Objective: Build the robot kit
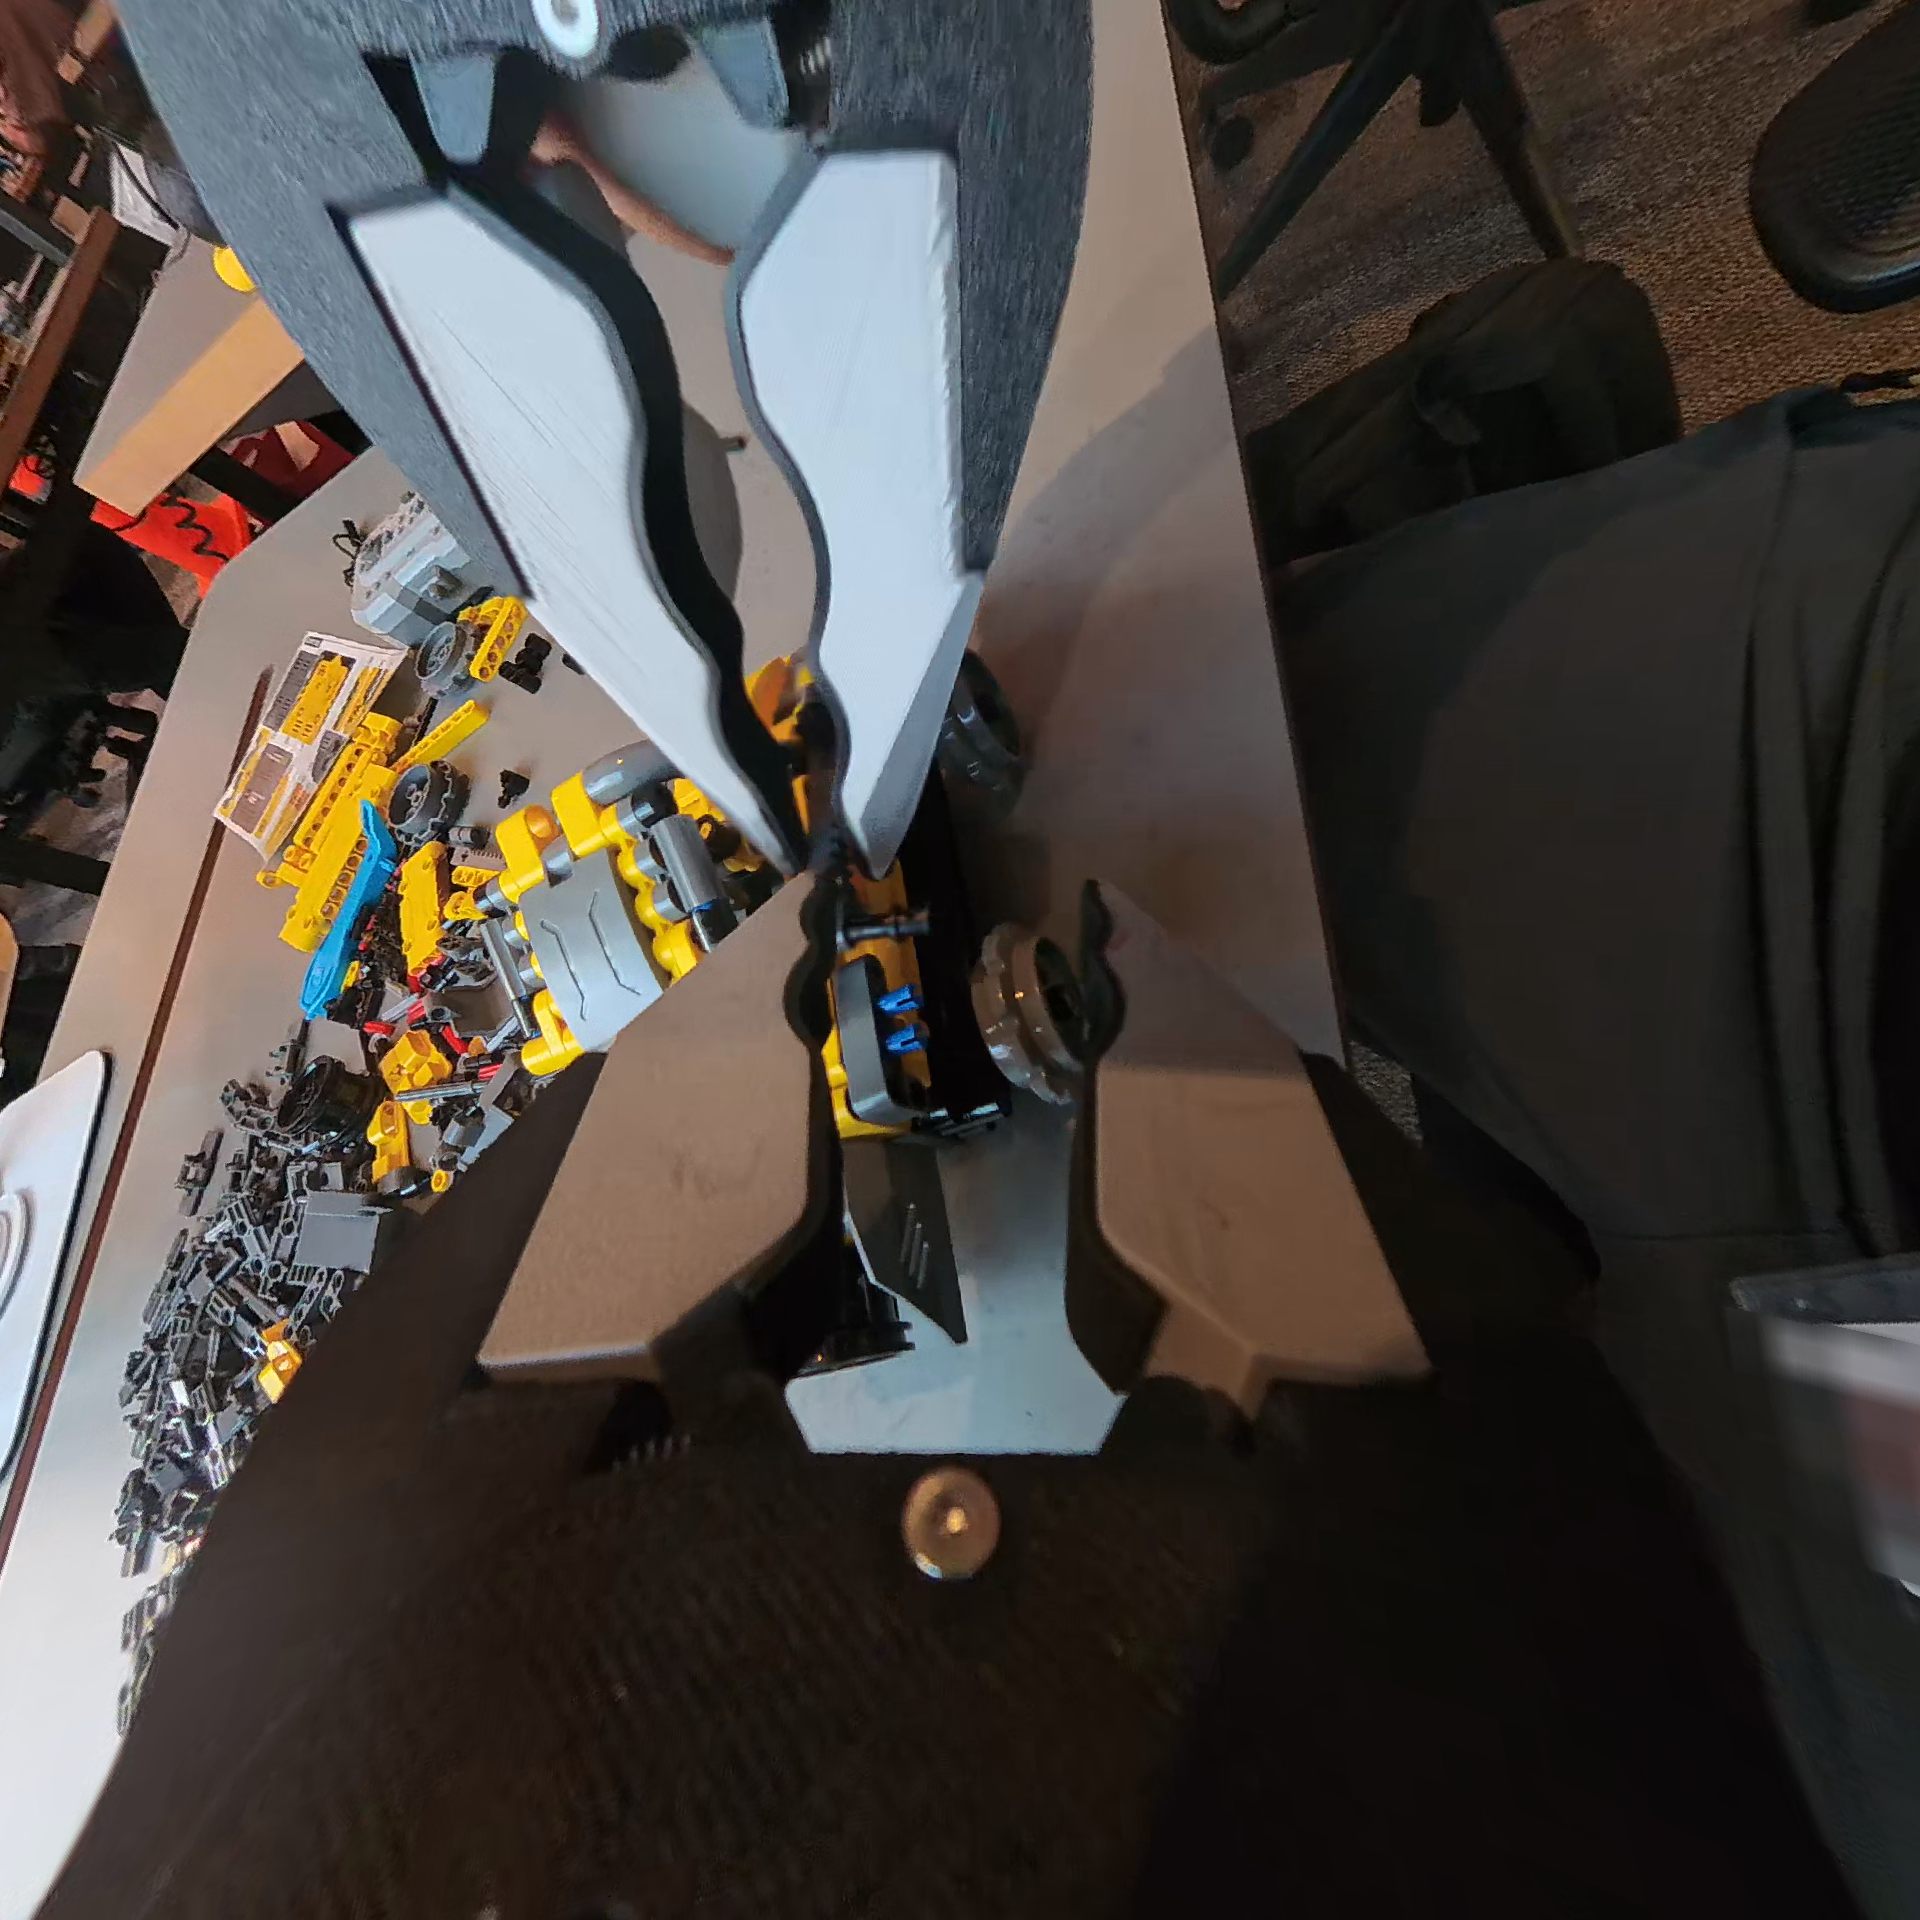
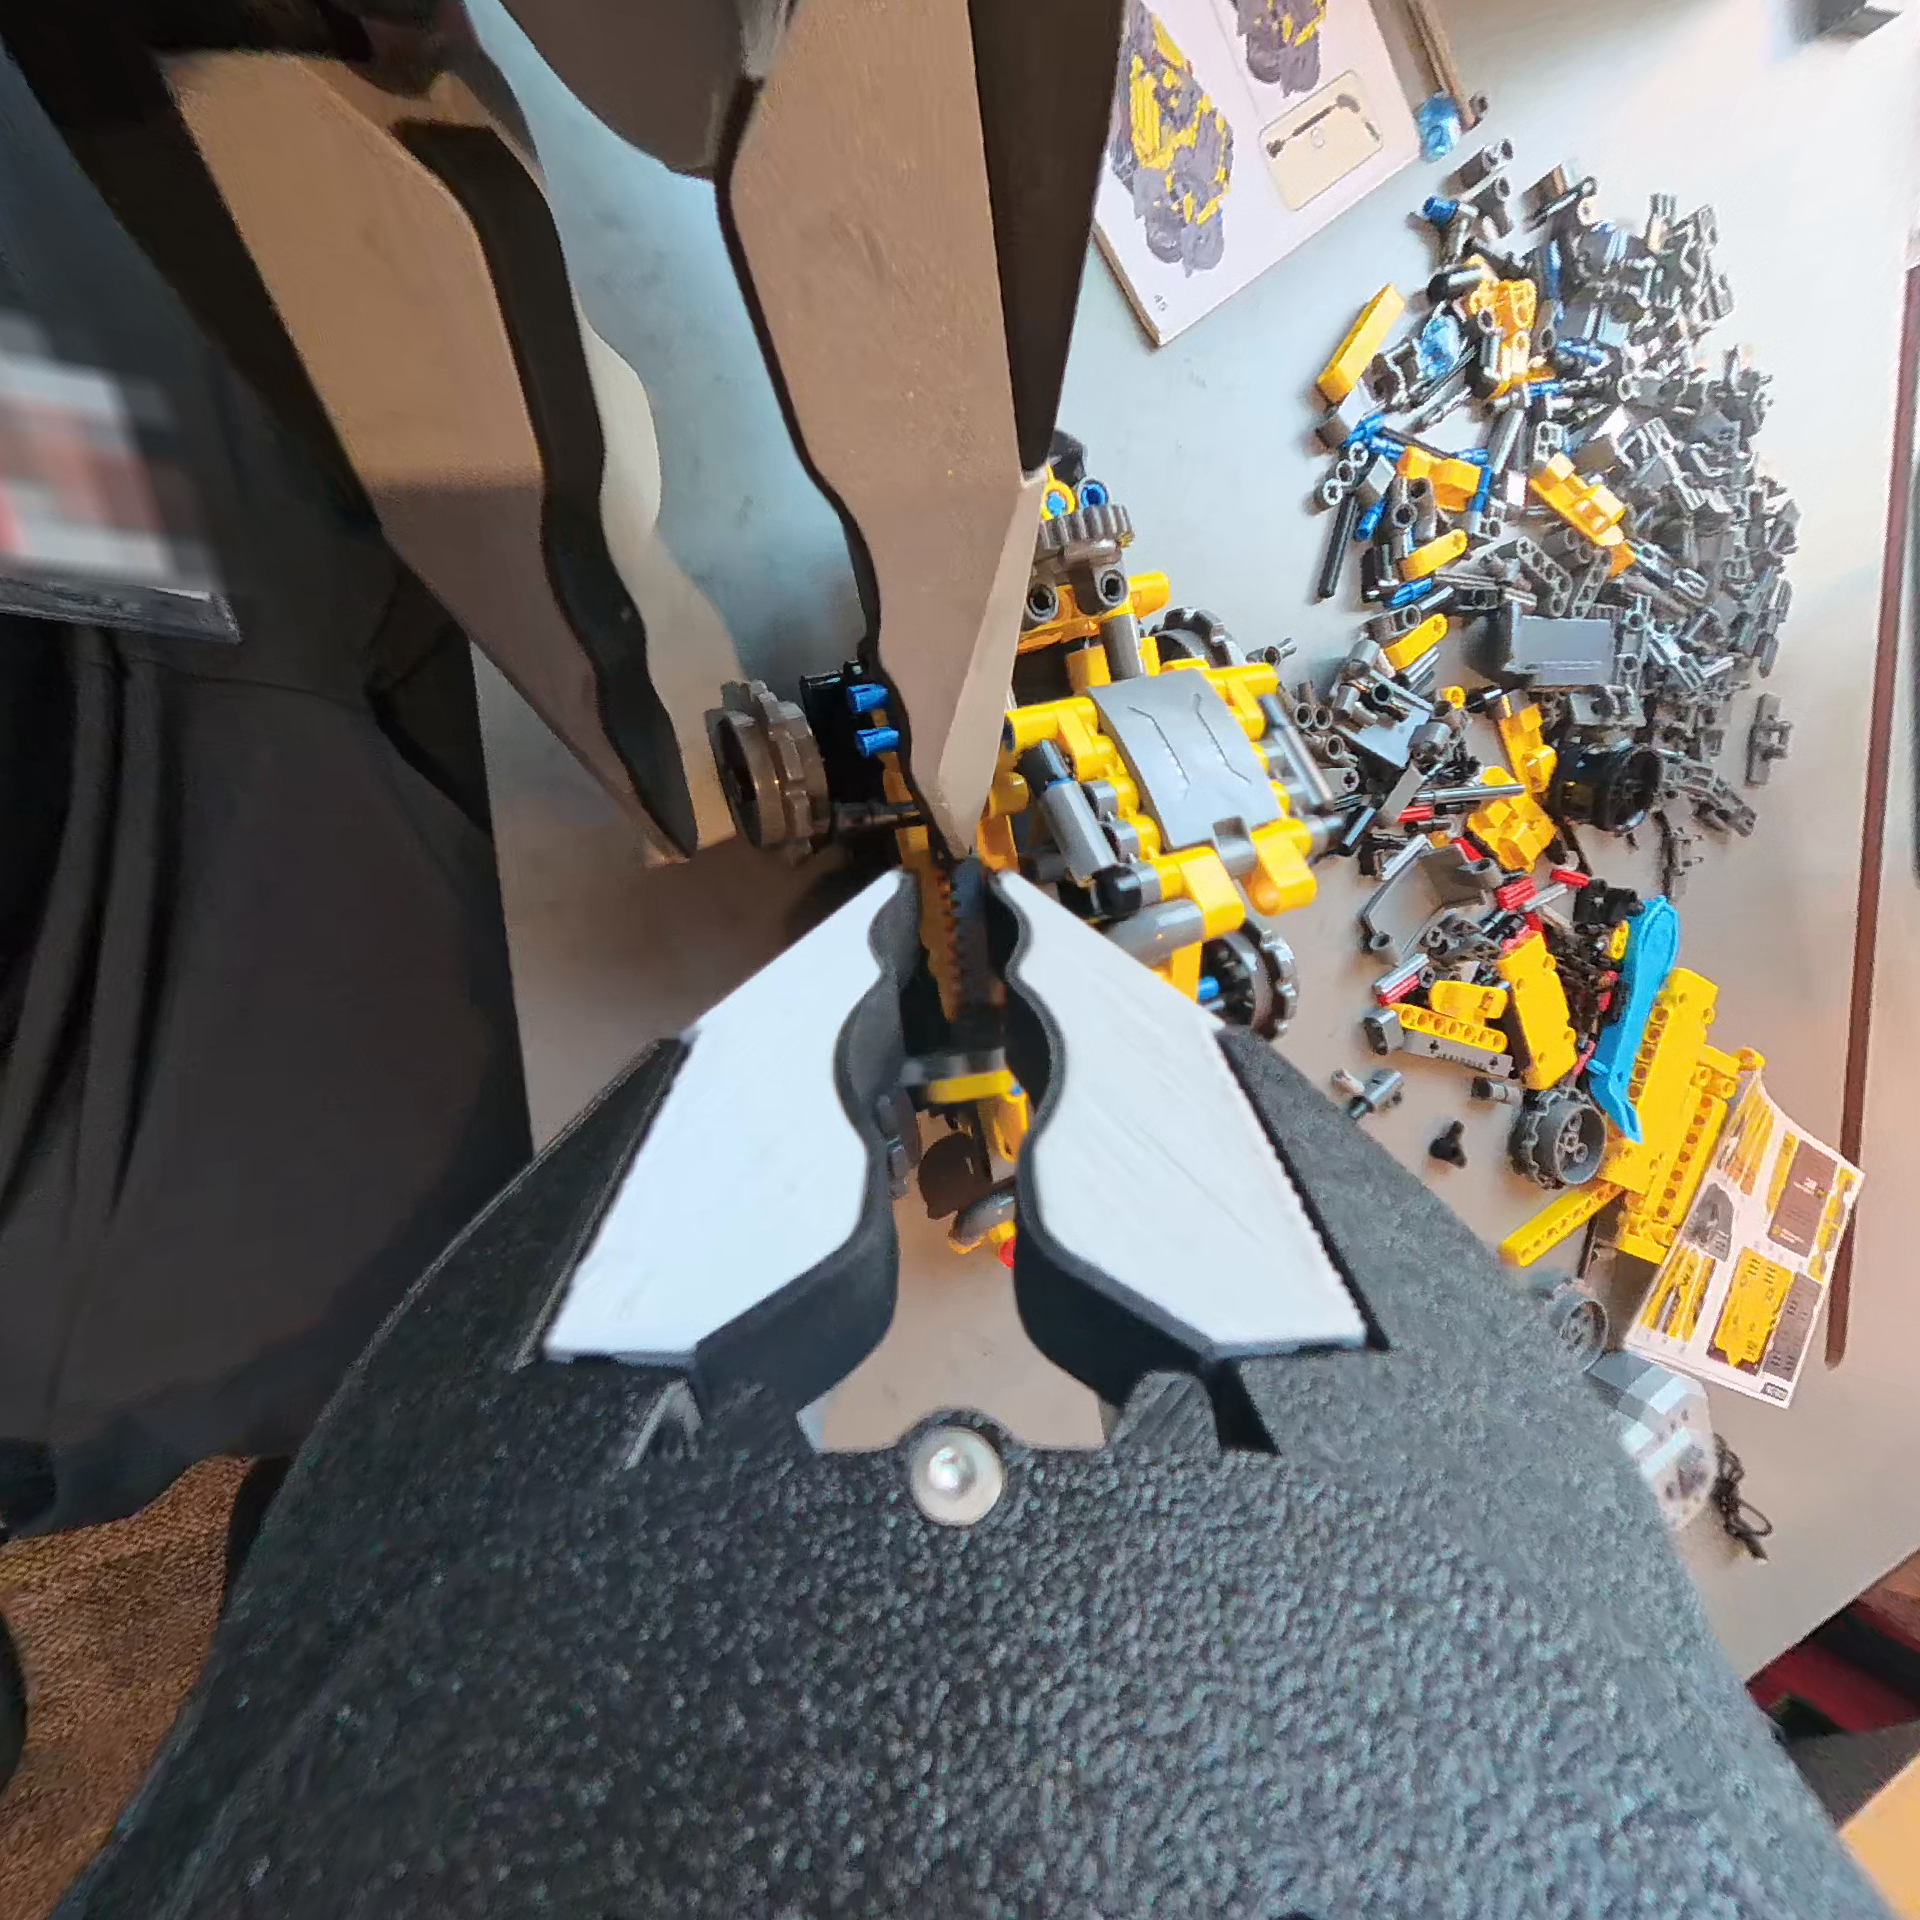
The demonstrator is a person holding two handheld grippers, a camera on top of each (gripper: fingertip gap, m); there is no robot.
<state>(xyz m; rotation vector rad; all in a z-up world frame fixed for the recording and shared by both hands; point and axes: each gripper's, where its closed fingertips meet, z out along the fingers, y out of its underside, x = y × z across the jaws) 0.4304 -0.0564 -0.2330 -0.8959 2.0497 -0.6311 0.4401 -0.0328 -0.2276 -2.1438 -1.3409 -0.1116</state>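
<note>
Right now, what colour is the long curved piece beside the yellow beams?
Bright blue. The curved piece shows best in the right wrist view.

table (image 2: 1195, 416): pale grey top
model (image 2: 1174, 769): yellow-grey brick vehicle, part built, near the edge
loose parts (image 2: 1558, 468): grey, yellow, blue pile
booklet (image 2: 1247, 135): open
leaflet (image 2: 1745, 1257): beside yellow beams

Both grippers are showing black pebbled bodies; the right gripper (image 2: 951, 883) is wearing white wavy-edged fingers (image 2: 1164, 1132), the left gripper (image 1: 945, 914) tan ones (image 1: 686, 1143), each with a silver screw (image 2: 954, 1475)
</note>
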